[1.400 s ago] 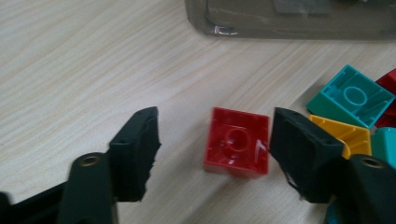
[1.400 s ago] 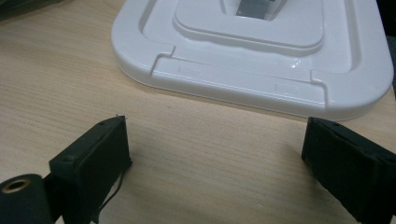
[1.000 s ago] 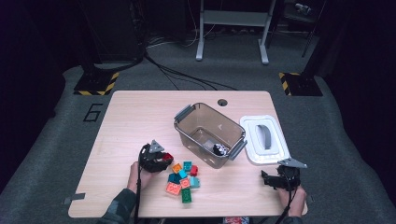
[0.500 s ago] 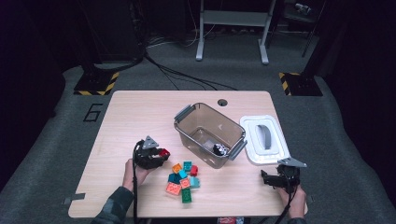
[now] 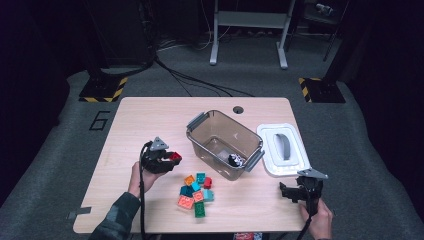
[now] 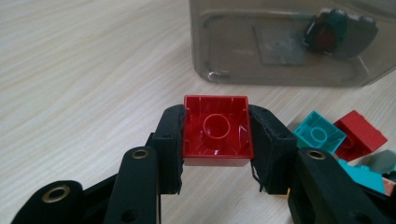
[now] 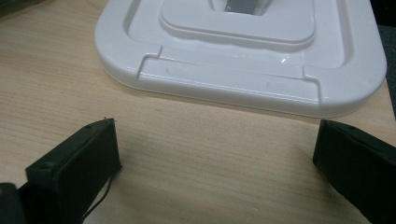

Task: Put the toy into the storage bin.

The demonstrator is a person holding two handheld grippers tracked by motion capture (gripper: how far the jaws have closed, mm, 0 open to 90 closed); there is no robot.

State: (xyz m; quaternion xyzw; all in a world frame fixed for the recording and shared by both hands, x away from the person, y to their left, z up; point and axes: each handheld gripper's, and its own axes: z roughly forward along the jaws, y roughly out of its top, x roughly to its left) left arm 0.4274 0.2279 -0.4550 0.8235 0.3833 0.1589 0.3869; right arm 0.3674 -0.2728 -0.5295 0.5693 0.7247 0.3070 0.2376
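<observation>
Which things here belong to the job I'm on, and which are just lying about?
In the job:
- red brick, clamped in the left gripper
- clear bin
- brick pile

Lying about:
- white lid, flat beside the bin
- right gripper, open over bare table

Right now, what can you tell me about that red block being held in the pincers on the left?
The red block is a small square toy brick of glossy plastic. Its hollow underside, with one round tube in the middle, faces the left gripper view's camera. The left gripper clamps it by two opposite sides, its black pads pressed against them. It hangs above the wooden table, clear of the pile of bricks and near the clear bin.
</observation>
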